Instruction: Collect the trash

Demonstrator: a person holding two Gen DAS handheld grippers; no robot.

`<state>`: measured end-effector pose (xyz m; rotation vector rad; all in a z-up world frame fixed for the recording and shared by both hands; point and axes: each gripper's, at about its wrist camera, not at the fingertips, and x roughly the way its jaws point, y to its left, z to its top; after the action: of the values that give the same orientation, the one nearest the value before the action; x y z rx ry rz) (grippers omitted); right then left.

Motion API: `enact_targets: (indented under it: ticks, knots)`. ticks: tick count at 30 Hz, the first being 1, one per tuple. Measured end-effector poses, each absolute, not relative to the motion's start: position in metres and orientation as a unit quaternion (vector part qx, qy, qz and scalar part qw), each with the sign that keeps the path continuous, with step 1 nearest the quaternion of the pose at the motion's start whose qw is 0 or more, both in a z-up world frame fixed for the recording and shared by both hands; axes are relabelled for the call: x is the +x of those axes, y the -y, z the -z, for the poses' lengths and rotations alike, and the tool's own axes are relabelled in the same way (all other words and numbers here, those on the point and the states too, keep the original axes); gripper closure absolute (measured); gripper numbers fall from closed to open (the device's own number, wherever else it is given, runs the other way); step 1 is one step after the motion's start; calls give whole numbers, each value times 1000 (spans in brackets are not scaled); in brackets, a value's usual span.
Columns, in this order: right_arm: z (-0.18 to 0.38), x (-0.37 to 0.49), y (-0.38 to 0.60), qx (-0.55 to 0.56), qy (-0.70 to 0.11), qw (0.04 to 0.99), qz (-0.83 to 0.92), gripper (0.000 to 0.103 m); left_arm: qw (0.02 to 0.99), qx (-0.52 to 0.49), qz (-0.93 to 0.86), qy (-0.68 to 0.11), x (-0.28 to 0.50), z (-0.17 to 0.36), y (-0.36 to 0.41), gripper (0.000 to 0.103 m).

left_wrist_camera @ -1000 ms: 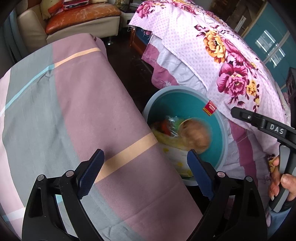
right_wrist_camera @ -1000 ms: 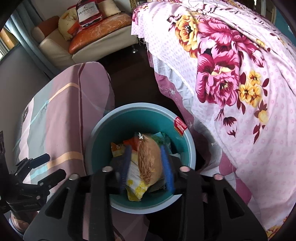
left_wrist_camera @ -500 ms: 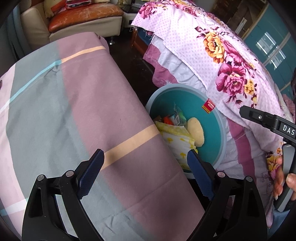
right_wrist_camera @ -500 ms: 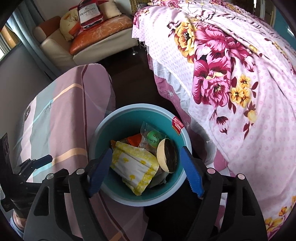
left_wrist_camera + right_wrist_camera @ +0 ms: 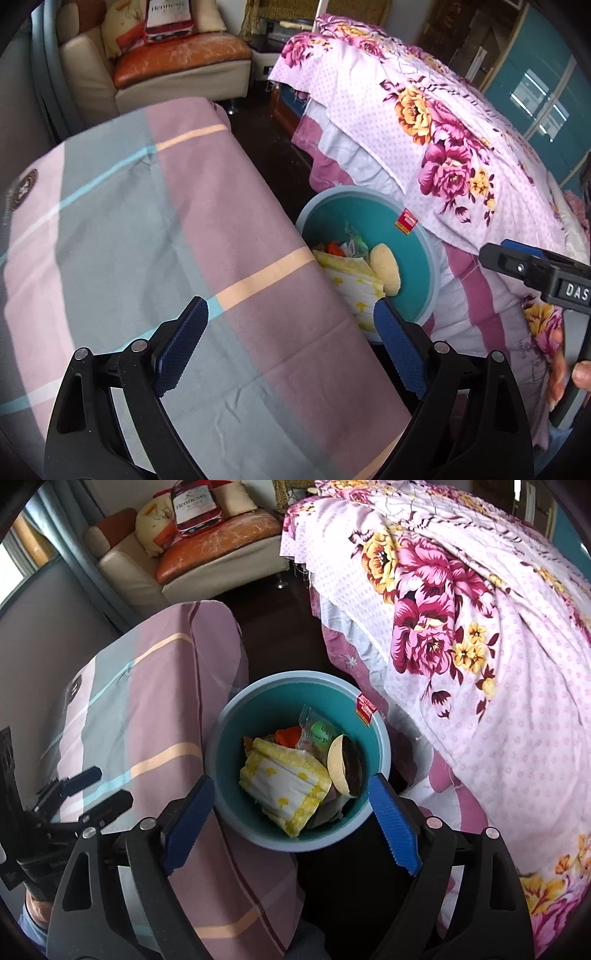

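A teal bin [image 5: 236, 720] stands on the dark floor between two beds, holding a yellow-and-white wrapper [image 5: 284, 782], a tan round shell-like piece [image 5: 345, 764], a clear packet [image 5: 317, 731] and orange scraps. My right gripper [image 5: 291, 808] hangs above the bin's near rim, its jaws still opening with nothing between them. In the left wrist view the bin [image 5: 417, 258] sits right of centre with the tan piece [image 5: 386, 267] inside. My left gripper [image 5: 291, 332] is open and empty over the striped bedcover [image 5: 147, 229].
A floral pink quilt [image 5: 480, 646] covers the bed on the right, close to the bin. The striped cover [image 5: 147, 701] drapes the bed on the left. A cream sofa [image 5: 192, 550] with an orange cushion and boxes stands at the back. Dark floor runs between the beds.
My right gripper opened and let go of the tan round piece, which now lies in the bin. Both grippers rose and drew back from the bin.
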<state>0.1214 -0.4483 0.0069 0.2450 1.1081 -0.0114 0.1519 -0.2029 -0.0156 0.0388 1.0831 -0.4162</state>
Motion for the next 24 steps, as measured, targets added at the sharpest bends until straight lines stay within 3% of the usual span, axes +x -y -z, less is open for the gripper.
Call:
enact_targets:
  ticks: [11, 24]
  knots:
    - [-33, 82, 420, 64, -502, 862, -33, 11, 850, 8, 186, -493, 128, -11, 187, 4]
    - [-49, 58, 400, 42, -490, 870, -30, 10, 863, 19, 173, -474, 101, -26, 180, 4]
